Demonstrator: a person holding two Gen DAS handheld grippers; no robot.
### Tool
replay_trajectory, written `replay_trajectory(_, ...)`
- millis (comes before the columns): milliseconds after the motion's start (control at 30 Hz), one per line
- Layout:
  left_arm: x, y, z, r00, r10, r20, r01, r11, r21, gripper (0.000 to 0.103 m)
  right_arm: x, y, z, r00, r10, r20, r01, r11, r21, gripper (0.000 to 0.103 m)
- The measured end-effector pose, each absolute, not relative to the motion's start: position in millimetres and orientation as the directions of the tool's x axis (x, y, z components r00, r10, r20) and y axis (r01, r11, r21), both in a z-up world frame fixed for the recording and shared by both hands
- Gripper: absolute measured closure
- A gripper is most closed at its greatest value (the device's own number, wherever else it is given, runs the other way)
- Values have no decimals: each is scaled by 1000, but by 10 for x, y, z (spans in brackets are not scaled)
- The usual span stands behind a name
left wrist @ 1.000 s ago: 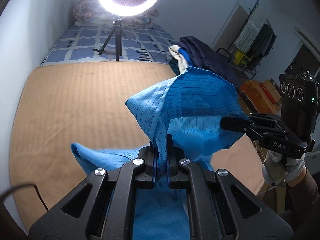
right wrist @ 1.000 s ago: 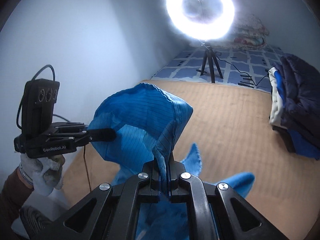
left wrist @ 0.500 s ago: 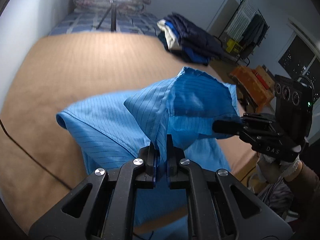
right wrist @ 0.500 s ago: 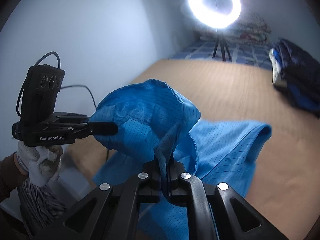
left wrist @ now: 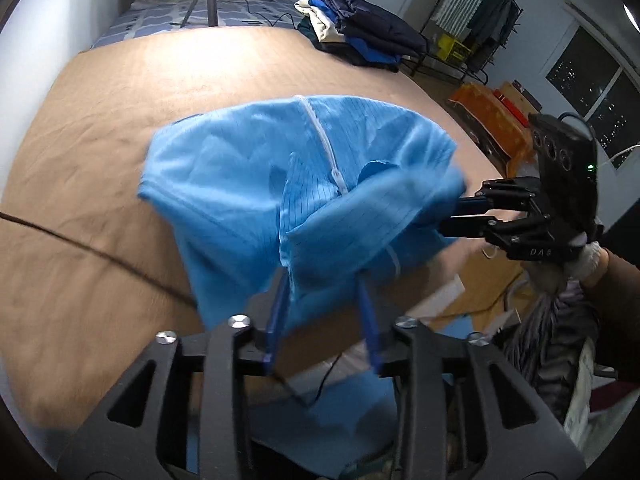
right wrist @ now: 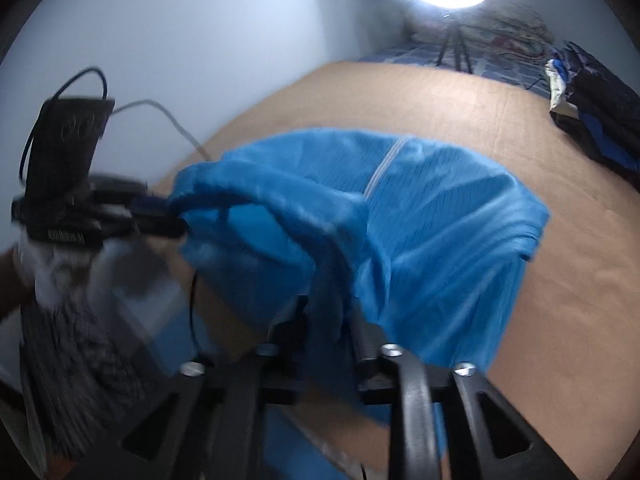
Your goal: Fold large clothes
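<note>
You are letting go: half a second ago both tools were pinching the blue garment [left wrist: 256, 184]; now the left tool [left wrist: 322, 312] is standing wide, its blue pads [left wrist: 276, 320] apart with the hem just slipping out. The right tool [right wrist: 328, 332] is also parting, though blur is hiding how far. The garment is dropping onto the tan bed [left wrist: 120, 92], zipper [left wrist: 320, 140] up, so the spread-out is nearly finishing and folding can begin.

Tan bed cover [left wrist: 120, 92] spreads wide; the blue garment [left wrist: 240, 184] lies on it, a pile of dark folded clothes [left wrist: 360, 40] sits at its far edge, a black cable [left wrist: 100, 256] trails across.
</note>
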State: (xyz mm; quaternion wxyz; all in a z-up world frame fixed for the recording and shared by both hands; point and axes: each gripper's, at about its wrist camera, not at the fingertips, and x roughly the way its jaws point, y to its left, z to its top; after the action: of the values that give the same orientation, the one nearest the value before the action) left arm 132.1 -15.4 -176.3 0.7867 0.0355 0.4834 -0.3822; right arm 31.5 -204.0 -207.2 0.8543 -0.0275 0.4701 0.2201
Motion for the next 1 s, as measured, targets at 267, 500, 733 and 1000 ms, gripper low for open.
replay_trajectory(267, 1954, 532, -1741, 302, -624, -721, 362, 774, -519, 44, 157, -2663, -1881, 502, 461, -732, -310, 886, 345, 39)
replay_trajectory(500, 2520, 710, -2228, 255, -653, -713, 124, 753, -646, 44, 487, -3257, -2042, 564, 524, -638, -91, 807, 583, 35)
replay_trajectory(733, 2657, 628, -2497, 214, -699, -683, 63, 707, -704, 47, 765, -3520, -2356, 571, 621, -537, 24, 641, 767, 34)
replay_trajectory(1000, 2545, 459, -2389, 208, -680, -703, 154, 733, -663, 103, 889, -3432, -2480, 531, 638, -558, 40, 639, 768, 97)
